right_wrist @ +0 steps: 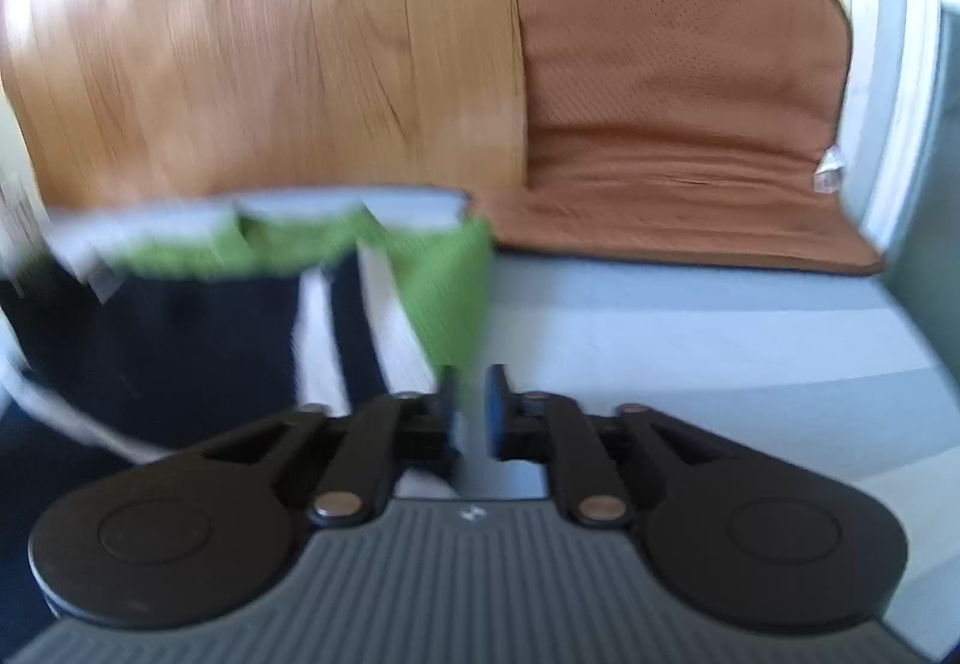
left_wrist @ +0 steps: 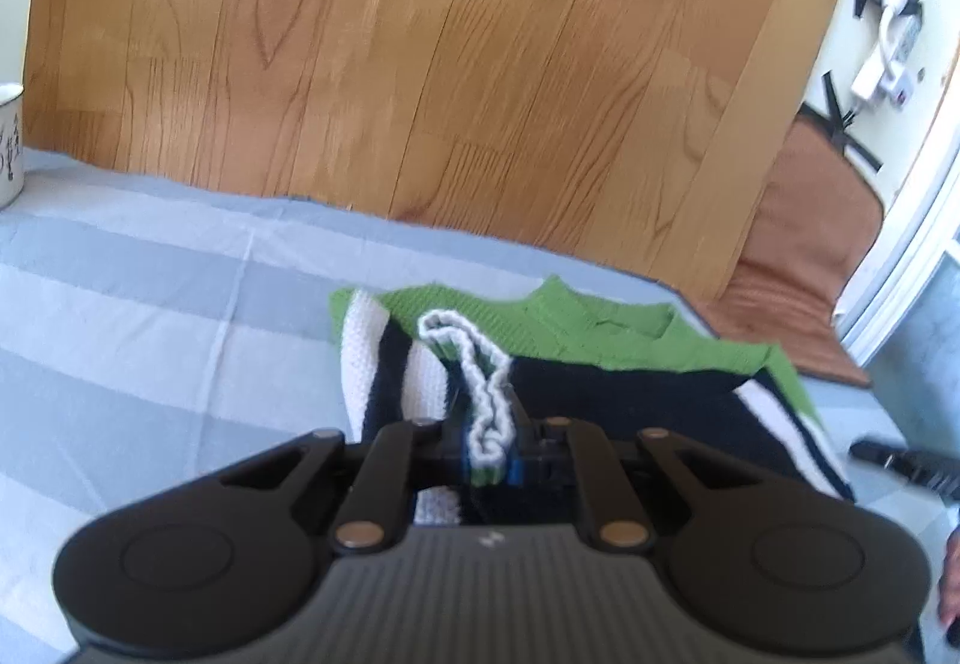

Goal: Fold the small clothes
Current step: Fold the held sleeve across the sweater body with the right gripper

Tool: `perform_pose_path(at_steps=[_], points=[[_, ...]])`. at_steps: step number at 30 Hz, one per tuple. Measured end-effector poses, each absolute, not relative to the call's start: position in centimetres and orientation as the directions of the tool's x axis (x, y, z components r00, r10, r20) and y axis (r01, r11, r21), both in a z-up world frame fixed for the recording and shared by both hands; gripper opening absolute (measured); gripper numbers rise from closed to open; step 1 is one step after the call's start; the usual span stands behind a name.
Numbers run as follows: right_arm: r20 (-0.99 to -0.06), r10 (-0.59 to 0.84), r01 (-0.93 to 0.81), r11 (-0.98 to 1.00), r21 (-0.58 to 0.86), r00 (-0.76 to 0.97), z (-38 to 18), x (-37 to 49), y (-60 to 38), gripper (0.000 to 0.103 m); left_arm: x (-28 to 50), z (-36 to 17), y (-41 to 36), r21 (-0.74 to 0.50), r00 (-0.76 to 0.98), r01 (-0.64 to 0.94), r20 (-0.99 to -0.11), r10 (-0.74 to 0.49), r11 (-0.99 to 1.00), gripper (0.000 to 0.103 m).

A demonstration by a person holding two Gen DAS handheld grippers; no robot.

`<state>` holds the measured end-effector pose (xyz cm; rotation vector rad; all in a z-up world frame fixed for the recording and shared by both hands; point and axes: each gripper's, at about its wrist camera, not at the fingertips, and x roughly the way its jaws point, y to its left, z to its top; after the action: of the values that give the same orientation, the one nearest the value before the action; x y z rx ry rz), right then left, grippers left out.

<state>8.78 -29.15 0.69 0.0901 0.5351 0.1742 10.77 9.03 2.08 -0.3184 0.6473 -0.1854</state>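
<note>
A small knit sweater [left_wrist: 600,328] in green, black and white lies on the grey-blue striped cloth [left_wrist: 150,304]. In the left wrist view my left gripper [left_wrist: 489,460] is shut on the sweater's white-trimmed edge, which loops up out of the jaws. The right wrist view is blurred. It shows the same sweater [right_wrist: 180,352] at the left, its green and white side ending beside the left finger. There my right gripper [right_wrist: 471,412] is open with a narrow gap, and I see only the striped cloth [right_wrist: 690,340] between its pads.
A wooden board [left_wrist: 420,64] stands upright behind the cloth. A brown cushion [right_wrist: 678,94] leans at the right, next to a white door frame. A white mug [left_wrist: 9,142] sits at the far left. A dark tool part [left_wrist: 900,463] and a hand [left_wrist: 951,586] show at the right edge.
</note>
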Motion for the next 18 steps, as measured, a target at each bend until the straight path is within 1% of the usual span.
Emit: perform_pose_path(at_steps=[1,2,3,5,6,7,8,9,11,12,13,14,15,16,17,18], points=[[-0.49,0.21,-0.151,0.976,0.158,0.846,1.0,9.6,-29.0,0.079,11.0,1.6,9.2,-0.354,0.776,0.059,-0.572,-0.266,0.933,0.009],[-0.493,0.222,-0.159,0.973,0.167,0.841,1.0,10.6,-28.5,0.082,11.2,1.2,9.4,-0.36,0.771,0.046,-0.58,-0.263,0.932,0.009],[-0.506,0.217,-0.155,0.974,0.162,0.835,0.8,11.7,-27.9,0.082,11.1,0.9,9.7,-0.37,0.764,0.037,-0.589,-0.265,0.928,0.01],[-0.539,0.212,-0.152,0.976,0.154,0.815,-0.1,14.0,-26.9,0.077,11.3,0.4,10.3,-0.398,0.755,0.031,-0.592,-0.282,0.917,0.01],[-0.557,0.219,-0.158,0.975,0.156,0.801,-0.5,14.7,-26.5,0.052,11.2,0.4,10.5,-0.399,0.757,0.032,-0.589,-0.284,0.916,0.01],[-0.571,0.213,-0.155,0.977,0.149,0.793,-0.9,15.3,-26.3,0.009,11.1,0.5,10.4,-0.393,0.762,0.036,-0.585,-0.28,0.919,0.009],[-0.56,0.195,-0.139,0.98,0.143,0.805,-0.9,15.4,-26.3,0.011,11.1,0.5,10.4,-0.384,0.77,0.038,-0.578,-0.272,0.923,0.009],[-0.523,0.199,-0.132,0.978,0.164,0.828,-0.5,14.8,-26.8,0.01,10.7,0.6,10.2,-0.377,0.781,0.044,-0.565,-0.267,0.925,0.009],[-0.455,0.151,-0.072,0.98,0.187,0.877,0.1,13.4,-28.1,0.01,10.1,1.1,10.1,-0.367,0.81,0.072,-0.521,-0.269,0.927,0.01],[-0.446,0.117,-0.032,0.981,0.194,0.887,0.0,13.2,-28.8,0.01,10.1,1.2,9.7,-0.359,0.819,0.087,-0.506,-0.272,0.929,0.01],[-0.463,0.086,0.003,0.982,0.188,0.882,-0.5,13.4,-29.2,0.01,10.2,1.2,9.3,-0.342,0.819,0.093,-0.508,-0.267,0.935,0.014],[-0.499,0.064,0.026,0.985,0.171,0.864,-1.4,13.7,-29.2,0.01,10.6,0.8,8.8,-0.316,0.809,0.086,-0.531,-0.251,0.945,0.016],[-0.539,0.049,0.034,0.989,0.143,0.841,-2.2,14.1,-29.0,0.013,11.2,0.1,8.1,-0.269,0.785,0.064,-0.581,-0.215,0.961,0.019],[-0.525,0.04,0.03,0.992,0.124,0.85,-2.2,13.6,-28.7,0.016,11.3,-0.2,7.8,-0.236,0.785,0.062,-0.589,-0.193,0.97,0.022],[-0.528,0.027,0.034,0.994,0.106,0.849,-1.8,13.4,-28.5,0.019,11.0,0.1,7.6,-0.217,0.791,0.063,-0.584,-0.182,0.974,0.027],[-0.524,0.021,0.041,0.993,0.107,0.852,-1.2,12.8,-28.3,0.03,10.7,0.2,7.4,-0.196,0.794,0.058,-0.586,-0.164,0.979,0.03]])
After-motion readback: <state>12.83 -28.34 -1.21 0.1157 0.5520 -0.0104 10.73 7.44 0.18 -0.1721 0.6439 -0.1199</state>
